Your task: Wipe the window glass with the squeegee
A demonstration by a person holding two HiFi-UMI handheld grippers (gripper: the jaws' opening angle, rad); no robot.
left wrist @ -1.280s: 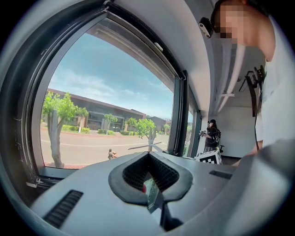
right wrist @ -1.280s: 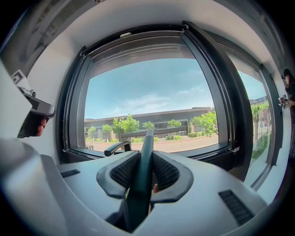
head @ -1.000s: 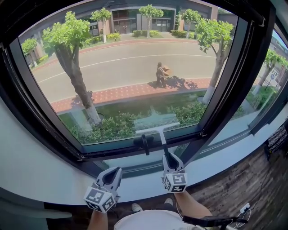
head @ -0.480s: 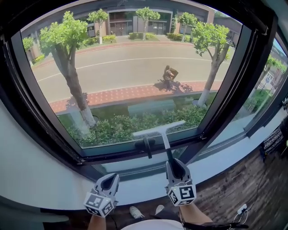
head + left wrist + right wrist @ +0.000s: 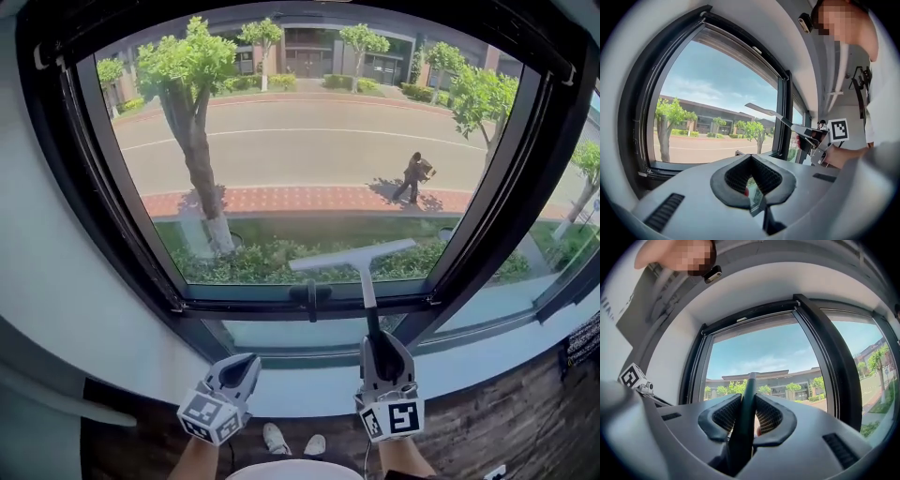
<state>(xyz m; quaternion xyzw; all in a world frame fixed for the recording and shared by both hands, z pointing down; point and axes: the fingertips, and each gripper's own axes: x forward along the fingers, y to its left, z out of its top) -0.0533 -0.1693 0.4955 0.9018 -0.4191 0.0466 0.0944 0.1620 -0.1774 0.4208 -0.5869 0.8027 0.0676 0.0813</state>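
Note:
The squeegee [image 5: 354, 255] has a pale blade lying across the bottom of the window glass [image 5: 309, 141], its right end tilted up. Whether the blade touches the pane I cannot tell. Its dark handle runs down into my right gripper [image 5: 378, 349], which is shut on it. In the right gripper view the handle [image 5: 748, 394] stands pinched between the pads of that right gripper [image 5: 747, 405]. My left gripper [image 5: 237, 372] hangs lower left of the window, shut and empty. The left gripper view shows the left gripper [image 5: 752, 172] and, beyond it, the squeegee [image 5: 765, 111] with the right gripper [image 5: 812, 137].
A black window frame [image 5: 473, 220] surrounds the pane, with a black window handle [image 5: 311, 296] on its lower rail beside the squeegee's shaft. A white sill [image 5: 300, 382] runs below. The person's shoes [image 5: 291, 439] and a wooden floor [image 5: 511, 412] are underneath. Outside, a pedestrian [image 5: 413, 177] walks the pavement.
The squeegee blade has shifted right and a little up along the bottom of the pane, its right end rising. The head view has swung left. The pedestrian outside has walked right.

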